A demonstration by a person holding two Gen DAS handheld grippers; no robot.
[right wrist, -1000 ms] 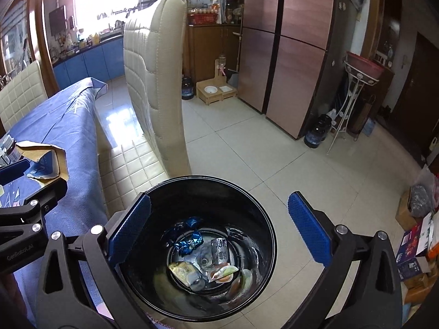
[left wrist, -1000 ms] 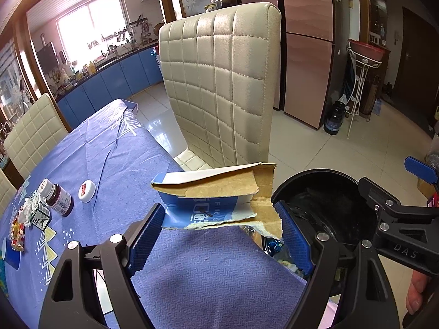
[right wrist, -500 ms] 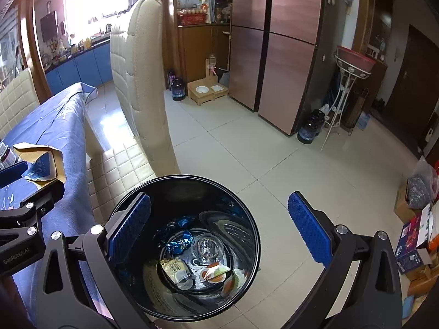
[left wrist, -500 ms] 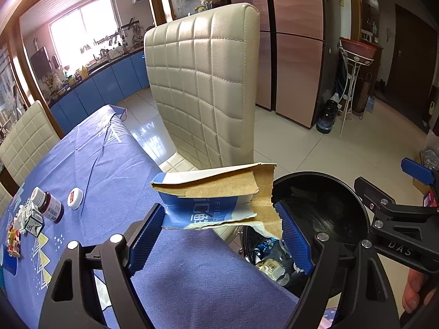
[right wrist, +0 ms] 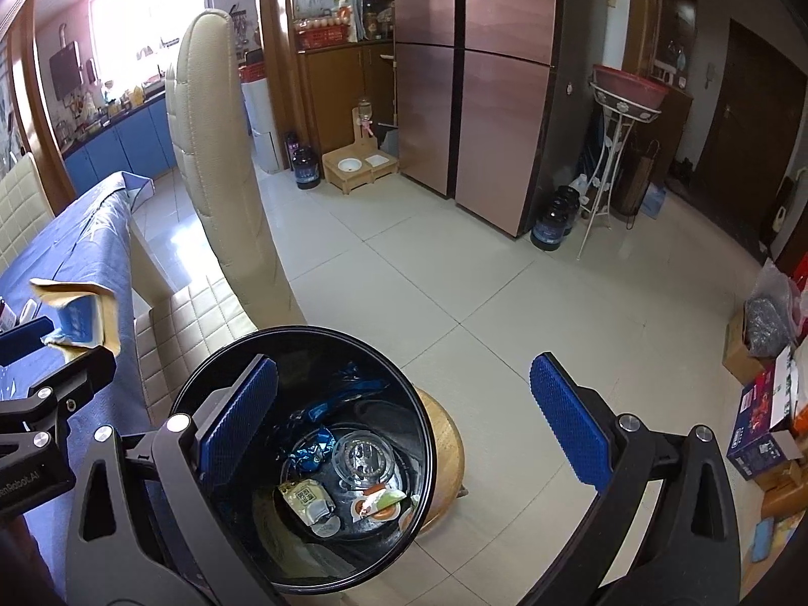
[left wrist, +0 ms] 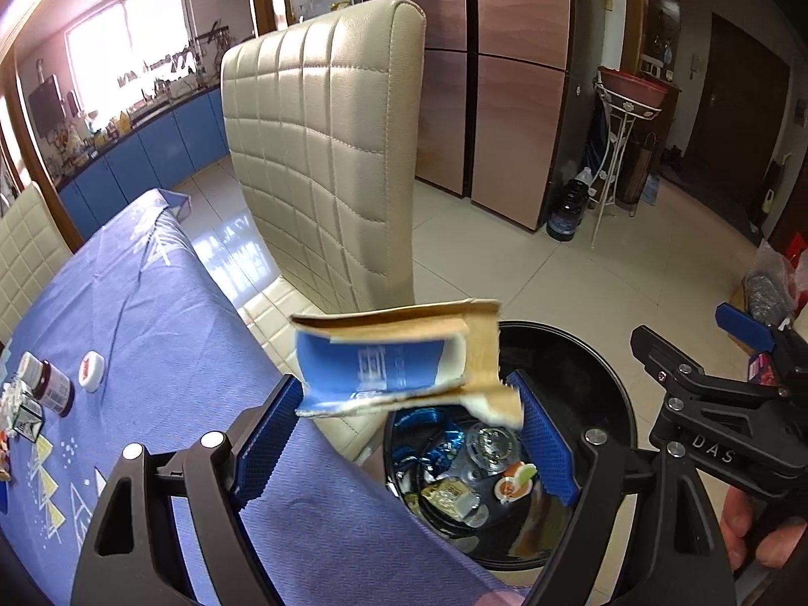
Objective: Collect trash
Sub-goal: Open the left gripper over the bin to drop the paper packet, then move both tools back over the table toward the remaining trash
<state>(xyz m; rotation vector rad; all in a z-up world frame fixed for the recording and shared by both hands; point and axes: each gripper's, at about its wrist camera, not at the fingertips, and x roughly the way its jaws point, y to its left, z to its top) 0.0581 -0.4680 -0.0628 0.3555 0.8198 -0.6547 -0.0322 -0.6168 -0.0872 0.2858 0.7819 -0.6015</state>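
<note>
The left gripper has its blue-padded jaws set wide, clamped across a torn piece of blue-and-white printed brown cardboard, one pad at each end of it. The cardboard lies roughly level and hangs above the near-left rim of the round black plastic trash bin, partly over the bin's mouth and partly over the edge of the bench covered in a blue patterned cloth. In the bottom of the bin lie crumpled blue foil wrappers, a clear plastic lid and a few small food packets.

The right gripper hangs over the bin with its jaws standing apart and nothing between them; its left pad reaches inside the bin's rim, its right pad is outside over the pale tiled floor. The bin stands on a round wooden stool, just beside a cream quilted leather chair pushed up to the bench. Far from the bin on the bench stand a small dark jar and a white cap.
</note>
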